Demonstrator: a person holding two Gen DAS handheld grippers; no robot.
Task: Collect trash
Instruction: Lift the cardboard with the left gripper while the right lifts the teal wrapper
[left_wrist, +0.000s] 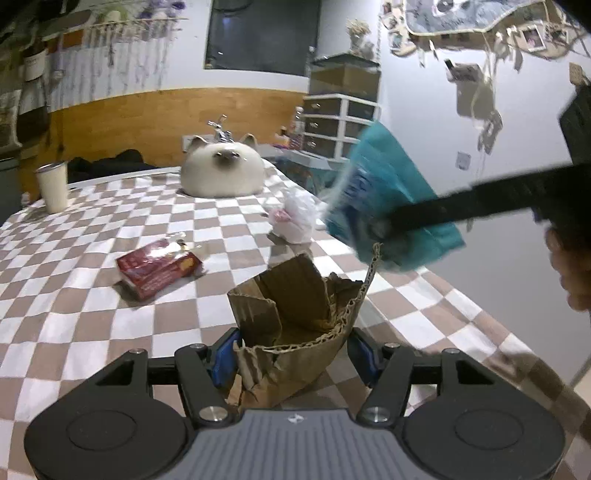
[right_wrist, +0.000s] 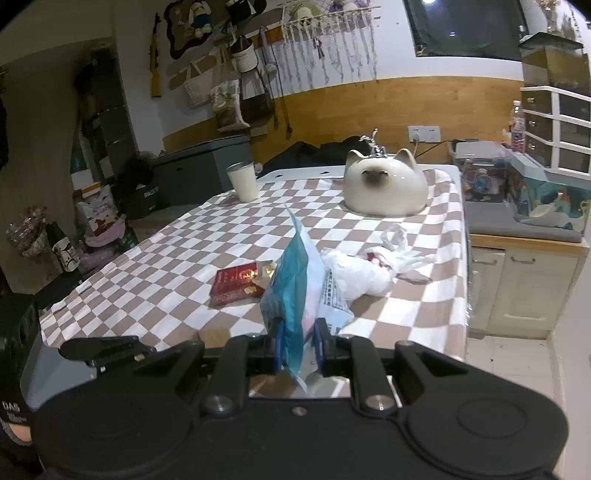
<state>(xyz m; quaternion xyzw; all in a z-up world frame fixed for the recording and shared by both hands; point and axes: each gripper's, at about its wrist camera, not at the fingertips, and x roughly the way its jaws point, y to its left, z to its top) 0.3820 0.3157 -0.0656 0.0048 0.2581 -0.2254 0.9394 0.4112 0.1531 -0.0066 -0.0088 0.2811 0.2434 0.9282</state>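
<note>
My left gripper (left_wrist: 293, 354) is shut on a torn piece of brown corrugated cardboard (left_wrist: 295, 302), which stands up between its blue pads just above the checkered tablecloth. My right gripper (right_wrist: 299, 345) is shut on a teal and white plastic packet (right_wrist: 295, 280), held upright and off the table. In the left wrist view that packet (left_wrist: 384, 192) hangs blurred at the right, above the cardboard, pinched by a black finger (left_wrist: 461, 201). On the cloth lie a red snack box (left_wrist: 159, 271) (right_wrist: 236, 282) and a crumpled white plastic bag (left_wrist: 295, 218) (right_wrist: 362, 269).
A cream cat-shaped ornament (right_wrist: 384, 188) and a white cup (right_wrist: 243, 181) stand at the table's far end. The table's right edge (right_wrist: 463, 280) drops to the floor beside low cabinets (right_wrist: 524, 284). A person's hand (left_wrist: 572, 266) shows at the right of the left wrist view.
</note>
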